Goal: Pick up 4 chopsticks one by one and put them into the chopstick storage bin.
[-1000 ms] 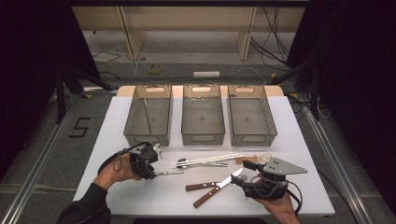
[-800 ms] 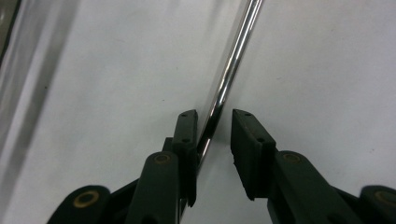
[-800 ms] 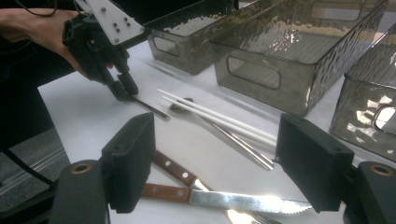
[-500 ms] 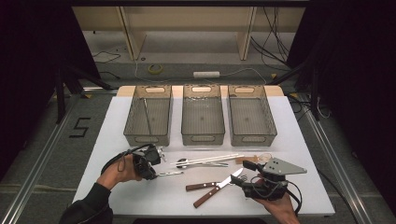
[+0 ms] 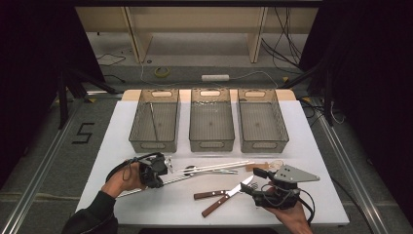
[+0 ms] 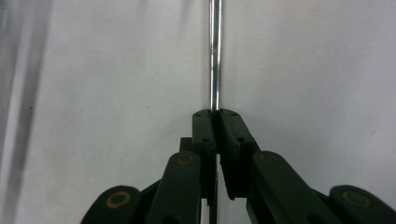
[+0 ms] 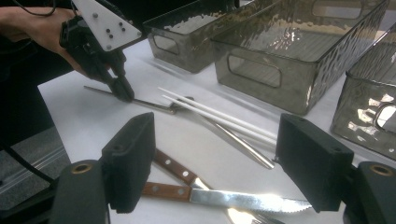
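My left gripper points down at the white table at the front left. Its jaws have just been closing and now pinch a thin metal rod, which runs straight ahead from the left gripper's tips. The right gripper view shows the left gripper gripping this rod against the table. My right gripper rests at the front right, and its jaws stand wide open above two wooden-handled steak knives.
Three smoky plastic bins stand in a row at the back of the table; the left bin holds one thin stick. White chopsticks and a metal utensil lie mid-table. The knives lie near the front edge.
The left gripper's jaws have narrowed onto the thin metal rod. Both hands stay where they were.
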Available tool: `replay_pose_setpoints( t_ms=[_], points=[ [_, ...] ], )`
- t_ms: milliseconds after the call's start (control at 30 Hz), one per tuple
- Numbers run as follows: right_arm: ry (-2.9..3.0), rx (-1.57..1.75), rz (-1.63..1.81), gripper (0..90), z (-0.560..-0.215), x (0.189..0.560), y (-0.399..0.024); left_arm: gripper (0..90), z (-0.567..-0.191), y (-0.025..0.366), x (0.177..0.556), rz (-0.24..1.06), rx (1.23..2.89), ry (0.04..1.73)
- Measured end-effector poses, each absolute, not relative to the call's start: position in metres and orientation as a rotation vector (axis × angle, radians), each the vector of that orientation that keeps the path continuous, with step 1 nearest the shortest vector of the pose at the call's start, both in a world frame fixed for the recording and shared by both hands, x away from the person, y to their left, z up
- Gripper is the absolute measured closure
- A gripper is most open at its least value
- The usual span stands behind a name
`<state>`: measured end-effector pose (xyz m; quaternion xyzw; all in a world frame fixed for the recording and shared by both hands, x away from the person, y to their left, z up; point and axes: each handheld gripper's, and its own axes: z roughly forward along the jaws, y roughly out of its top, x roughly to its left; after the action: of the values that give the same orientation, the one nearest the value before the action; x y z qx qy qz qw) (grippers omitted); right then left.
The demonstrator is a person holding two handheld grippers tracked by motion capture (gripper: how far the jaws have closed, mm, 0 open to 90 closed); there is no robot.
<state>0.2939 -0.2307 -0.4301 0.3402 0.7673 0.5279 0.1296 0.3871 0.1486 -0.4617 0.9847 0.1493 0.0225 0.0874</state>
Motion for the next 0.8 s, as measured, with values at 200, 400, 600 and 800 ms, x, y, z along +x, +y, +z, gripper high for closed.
replay_pose_setpoints(
  t_ms=[200, 400, 600, 800],
  points=[
    [2.230, 0.989, 1.534, 29.7, -0.430, 0.294, -0.231, 84.6, -0.456, 0.151, 0.385, 0.038, 2.918, 0.426],
    [2.227, 0.989, 1.538, 29.7, -0.430, 0.294, -0.231, 84.6, -0.440, 0.151, 0.381, 0.011, 2.860, 0.444],
    [2.226, 0.992, 1.538, 29.7, -0.430, 0.294, -0.231, 84.7, -0.416, 0.154, 0.381, 0.020, 2.718, 0.540],
    [2.225, 0.996, 1.538, 29.7, -0.430, 0.294, -0.232, 84.8, -0.391, 0.163, 0.384, 0.028, 2.561, 0.600]
  ],
)
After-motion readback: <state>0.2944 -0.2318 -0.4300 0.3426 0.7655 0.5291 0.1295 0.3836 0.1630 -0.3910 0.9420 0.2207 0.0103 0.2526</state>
